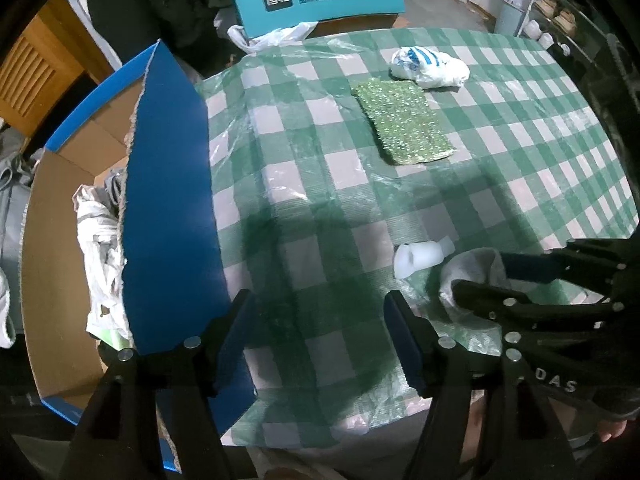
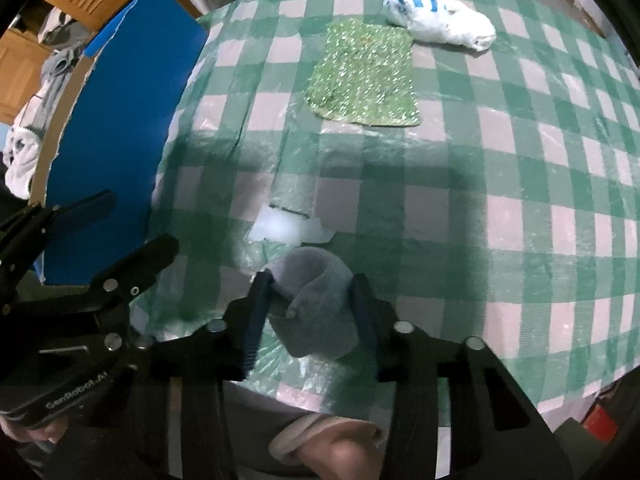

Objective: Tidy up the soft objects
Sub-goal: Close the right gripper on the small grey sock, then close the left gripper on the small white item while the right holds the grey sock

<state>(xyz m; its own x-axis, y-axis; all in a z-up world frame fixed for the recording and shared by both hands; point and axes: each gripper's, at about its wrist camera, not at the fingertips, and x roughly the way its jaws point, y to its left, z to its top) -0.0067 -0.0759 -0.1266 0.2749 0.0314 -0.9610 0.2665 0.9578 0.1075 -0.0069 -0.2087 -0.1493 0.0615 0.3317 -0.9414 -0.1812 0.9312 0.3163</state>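
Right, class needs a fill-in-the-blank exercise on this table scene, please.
1. The right tool is closed on a ____ sock.
2. The left tool is open, with ____ between its fingers.
3. The sparkly mat is coloured ____.
4. The cardboard box has a ____ outside.

Missing words: grey; nothing; green; blue

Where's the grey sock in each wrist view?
Left wrist: grey sock at lower right, in the right gripper.
Right wrist: grey sock at bottom centre, pinched between the jaws.
Shared landmark: the green sparkly cloth, farther up the table.
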